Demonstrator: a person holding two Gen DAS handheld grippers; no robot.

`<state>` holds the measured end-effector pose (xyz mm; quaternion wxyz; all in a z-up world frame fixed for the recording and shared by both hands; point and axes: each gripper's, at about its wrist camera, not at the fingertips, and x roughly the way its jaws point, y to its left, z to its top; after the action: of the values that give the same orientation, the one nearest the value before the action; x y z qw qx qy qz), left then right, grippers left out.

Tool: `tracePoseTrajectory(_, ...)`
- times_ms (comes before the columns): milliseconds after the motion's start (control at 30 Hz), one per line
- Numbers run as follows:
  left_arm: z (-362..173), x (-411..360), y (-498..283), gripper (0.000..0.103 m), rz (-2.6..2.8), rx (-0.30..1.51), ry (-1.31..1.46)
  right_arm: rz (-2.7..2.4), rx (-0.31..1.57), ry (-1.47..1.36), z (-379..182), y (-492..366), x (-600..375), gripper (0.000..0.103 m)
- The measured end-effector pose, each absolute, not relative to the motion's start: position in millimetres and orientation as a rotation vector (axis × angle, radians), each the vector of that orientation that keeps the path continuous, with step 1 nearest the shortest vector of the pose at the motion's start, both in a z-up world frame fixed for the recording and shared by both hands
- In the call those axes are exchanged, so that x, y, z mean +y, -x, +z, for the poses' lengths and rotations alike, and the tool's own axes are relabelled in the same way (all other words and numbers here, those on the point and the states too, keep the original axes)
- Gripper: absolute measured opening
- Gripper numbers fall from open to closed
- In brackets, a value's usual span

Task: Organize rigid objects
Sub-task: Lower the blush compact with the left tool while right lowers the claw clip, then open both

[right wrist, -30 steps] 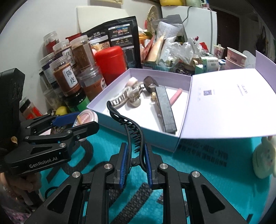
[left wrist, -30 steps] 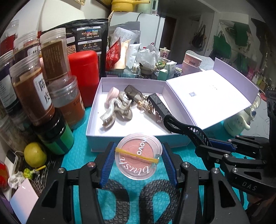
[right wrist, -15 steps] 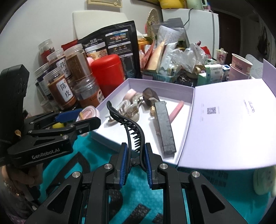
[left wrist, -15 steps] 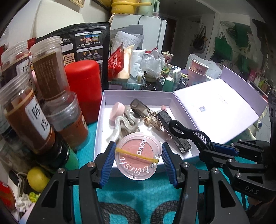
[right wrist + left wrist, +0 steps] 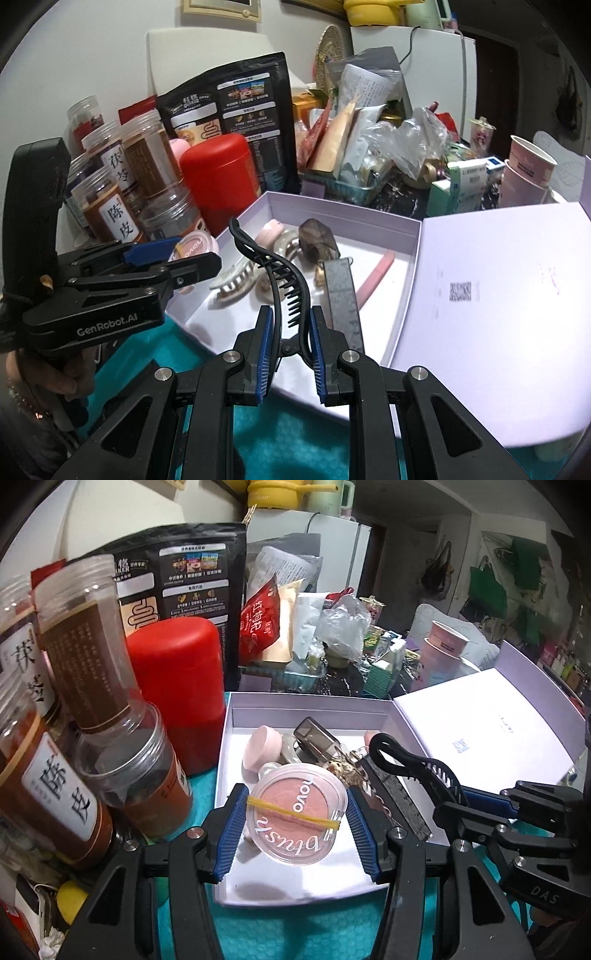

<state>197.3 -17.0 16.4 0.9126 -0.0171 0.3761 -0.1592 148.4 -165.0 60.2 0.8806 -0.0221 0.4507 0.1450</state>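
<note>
My left gripper (image 5: 295,814) is shut on a round pink blush compact (image 5: 297,814) with a yellow rubber band across it, held above the near left part of the open lilac box (image 5: 310,703). My right gripper (image 5: 291,332) is shut on a black hair claw clip (image 5: 275,271) that stands up over the box's near edge (image 5: 258,206). Inside the box lie a pink round puff (image 5: 260,751), a beige claw clip (image 5: 236,278), a smoky grey clip (image 5: 319,238), a dark flat bar (image 5: 341,299) and a pink stick (image 5: 375,280).
Tall jars of brown powder (image 5: 85,672) and a red canister (image 5: 177,694) crowd the left of the box. Bags and packets (image 5: 365,122) pile behind it. The box's lid (image 5: 498,295) lies open to the right. Teal mat (image 5: 325,934) underneath. Pink paper cups (image 5: 526,173) stand far right.
Both grippers moved forward toward the box with their loads. The blush compact went from in front of the box to over its inside, and the black claw clip now stands over the near edge.
</note>
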Motion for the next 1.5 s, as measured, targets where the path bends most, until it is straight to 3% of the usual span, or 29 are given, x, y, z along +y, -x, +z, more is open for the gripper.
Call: tracePoseTrajectory(1500, -21.7, -42.8, -252.0, 0.053, -0.351, 0.835, -0.017, 0.243, 1.007, 0.104, 8.9, -199.9, -165.4, 0.019)
